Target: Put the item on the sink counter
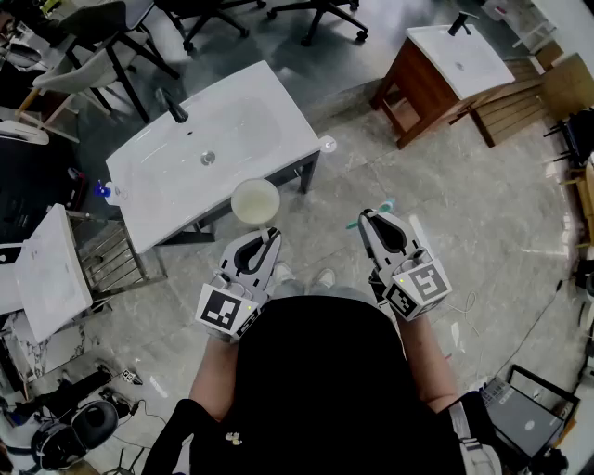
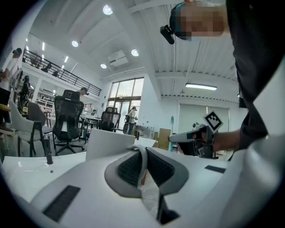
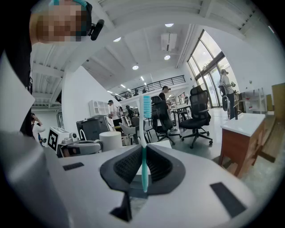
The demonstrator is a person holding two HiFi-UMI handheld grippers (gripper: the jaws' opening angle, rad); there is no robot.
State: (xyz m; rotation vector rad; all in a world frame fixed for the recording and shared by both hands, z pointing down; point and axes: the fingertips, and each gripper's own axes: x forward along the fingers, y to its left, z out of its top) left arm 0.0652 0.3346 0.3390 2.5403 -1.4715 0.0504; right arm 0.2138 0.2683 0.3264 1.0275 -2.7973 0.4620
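Observation:
In the head view my left gripper (image 1: 271,235) is shut on the rim of a white cup (image 1: 255,200), which hangs just off the near edge of the white sink counter (image 1: 269,139). A black faucet (image 1: 172,104) stands at that counter's far side. In the left gripper view the jaws (image 2: 143,155) pinch the cup's wall (image 2: 109,141). My right gripper (image 1: 366,217) is shut on a teal and white toothbrush (image 1: 371,213), held over the floor to the right of the counter. In the right gripper view the toothbrush (image 3: 145,129) stands upright between the pads (image 3: 144,156).
A second sink on a wooden cabinet (image 1: 436,79) stands at the back right, with wooden pallets (image 1: 510,107) beside it. A white slab (image 1: 46,269) and a wire rack (image 1: 111,255) are at the left. Office chairs (image 1: 213,19) stand behind the counter. Cables lie on the floor.

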